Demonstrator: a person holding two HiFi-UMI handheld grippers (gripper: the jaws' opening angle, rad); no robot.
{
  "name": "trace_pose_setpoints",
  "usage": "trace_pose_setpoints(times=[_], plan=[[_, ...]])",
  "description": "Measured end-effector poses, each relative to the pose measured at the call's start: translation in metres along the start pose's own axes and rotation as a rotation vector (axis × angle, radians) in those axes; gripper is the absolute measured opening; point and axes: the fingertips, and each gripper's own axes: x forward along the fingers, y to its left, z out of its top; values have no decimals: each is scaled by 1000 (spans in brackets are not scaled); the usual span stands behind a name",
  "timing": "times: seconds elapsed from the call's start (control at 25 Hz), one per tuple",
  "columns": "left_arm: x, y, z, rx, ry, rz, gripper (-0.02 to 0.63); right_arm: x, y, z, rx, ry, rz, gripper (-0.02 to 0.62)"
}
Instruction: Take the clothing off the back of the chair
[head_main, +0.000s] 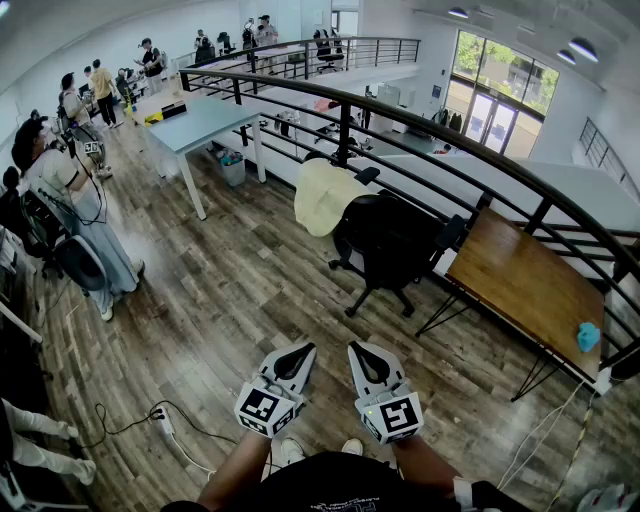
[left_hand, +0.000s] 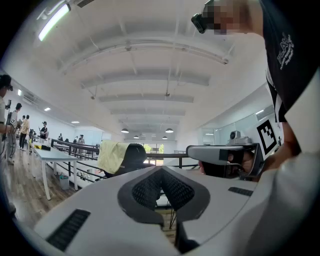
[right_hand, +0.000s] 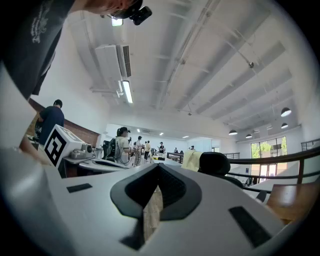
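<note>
A pale yellow garment (head_main: 323, 195) hangs over the back of a black office chair (head_main: 392, 245) that stands by the railing. Both grippers are held level and low, close to my body, well short of the chair. The left gripper (head_main: 298, 352) has its jaws closed together with nothing between them. The right gripper (head_main: 364, 351) beside it also has its tips meeting and is empty. In the left gripper view the garment (left_hand: 112, 155) and chair (left_hand: 134, 155) lie ahead, left of the jaw tips (left_hand: 161, 170). In the right gripper view the garment (right_hand: 191, 160) and chair (right_hand: 216, 163) sit right of the tips (right_hand: 159, 166).
A curved black railing (head_main: 420, 128) runs behind the chair. A wooden table (head_main: 525, 285) with a blue thing (head_main: 588, 336) stands to the right. A grey table (head_main: 205, 122) and a person (head_main: 70, 195) are to the left. A power strip (head_main: 160, 422) and cable lie on the floor.
</note>
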Motion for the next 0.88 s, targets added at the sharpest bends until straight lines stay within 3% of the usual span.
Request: trace_pose_setpoints(times=[0.12, 0.52, 0.88], plan=[[-7, 4, 6, 3, -18, 6, 14, 4, 5, 6, 23, -22, -2, 17], [-11, 26, 20, 29, -37, 28, 14, 29, 10, 17, -61, -49, 13, 18], [-24, 51, 25, 49, -42, 0, 14, 55, 28, 11, -13, 1, 8, 18]])
